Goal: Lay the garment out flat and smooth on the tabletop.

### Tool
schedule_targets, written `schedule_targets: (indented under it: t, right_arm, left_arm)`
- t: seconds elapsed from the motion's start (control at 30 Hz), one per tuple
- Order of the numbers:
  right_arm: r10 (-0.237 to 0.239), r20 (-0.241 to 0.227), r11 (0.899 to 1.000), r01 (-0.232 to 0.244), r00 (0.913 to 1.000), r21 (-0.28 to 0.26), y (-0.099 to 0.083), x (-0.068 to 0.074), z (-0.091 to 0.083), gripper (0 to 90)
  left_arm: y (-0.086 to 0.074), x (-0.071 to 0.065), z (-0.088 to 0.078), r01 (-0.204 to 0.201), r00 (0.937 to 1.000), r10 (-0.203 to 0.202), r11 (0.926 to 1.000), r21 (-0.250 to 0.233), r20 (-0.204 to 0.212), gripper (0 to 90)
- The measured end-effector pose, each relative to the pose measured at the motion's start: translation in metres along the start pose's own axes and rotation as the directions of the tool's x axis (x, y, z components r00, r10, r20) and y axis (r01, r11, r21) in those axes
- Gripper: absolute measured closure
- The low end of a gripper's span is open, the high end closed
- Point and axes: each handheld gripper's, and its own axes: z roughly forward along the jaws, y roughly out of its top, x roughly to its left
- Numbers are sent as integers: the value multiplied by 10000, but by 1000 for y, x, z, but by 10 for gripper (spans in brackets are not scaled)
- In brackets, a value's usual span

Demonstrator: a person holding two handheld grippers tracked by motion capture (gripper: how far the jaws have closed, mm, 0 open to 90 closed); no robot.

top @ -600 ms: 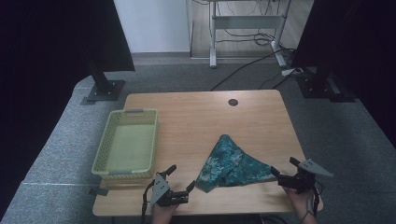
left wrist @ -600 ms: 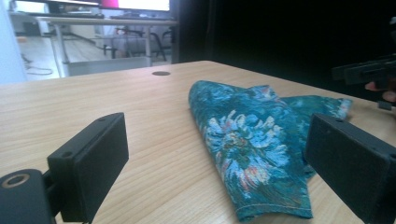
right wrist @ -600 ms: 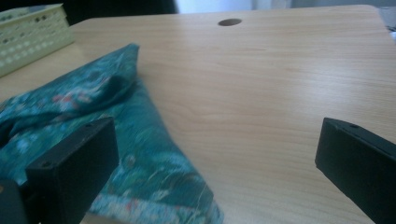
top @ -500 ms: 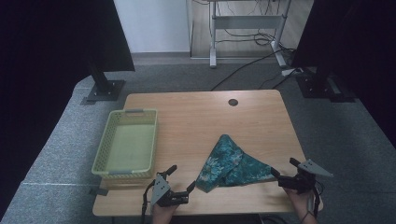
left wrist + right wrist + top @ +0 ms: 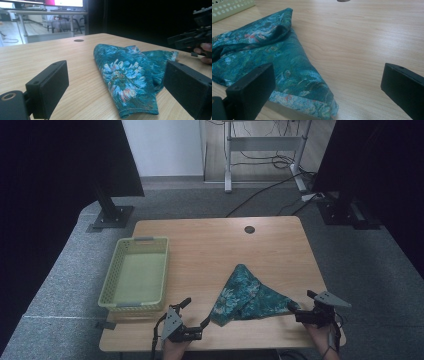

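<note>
Since the teal cloth point(image 5: 247, 295) beside the basket point(image 5: 135, 275) looks light and limp, I'd pinch its near corners; my left gripper point(image 5: 196, 321) and right gripper point(image 5: 296, 311) gape, holding nothing.

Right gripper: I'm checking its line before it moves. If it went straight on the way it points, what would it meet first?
Probably the near corner of the teal floral cloth, lying between the open jaws of the right gripper.

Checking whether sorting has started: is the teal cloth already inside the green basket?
No. The teal cloth lies folded on the wooden table, apart from the green basket, to its right.
</note>
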Motion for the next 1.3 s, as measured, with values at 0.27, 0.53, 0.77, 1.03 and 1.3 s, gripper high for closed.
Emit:
schedule_targets:
  t: [0.27, 0.53, 0.77, 1.03, 1.3]
  right_arm:
    - [-267, -120, 9989, 271, 9996, 370, 0, 2, 3, 0]
    - [-259, -353, 9981, 278, 9990, 541, 1, 2, 5, 0]
    - [-65, -446, 9993, 82, 9990, 363, 0, -1, 3, 0]
    - [25, -498, 9995, -10, 9988, 305, 0, -2, 2, 0]
    - [8, -520, 9995, 8, 9986, 304, 0, -1, 2, 0]
  left_arm:
    - [2, 1, 4, 81, 9992, -104, 9982, 593, 389, 75]
    - [7, 3, 14, 257, 9957, -428, 9799, 1980, 825, 97]
    - [34, -7, 26, -54, 9905, -262, 9736, 2280, 1353, 151]
    - [60, -25, 61, -730, 9740, 53, 9539, 2911, 2267, 162]
    - [74, -44, 96, -1152, 9752, 479, 9434, 3111, 2160, 168]
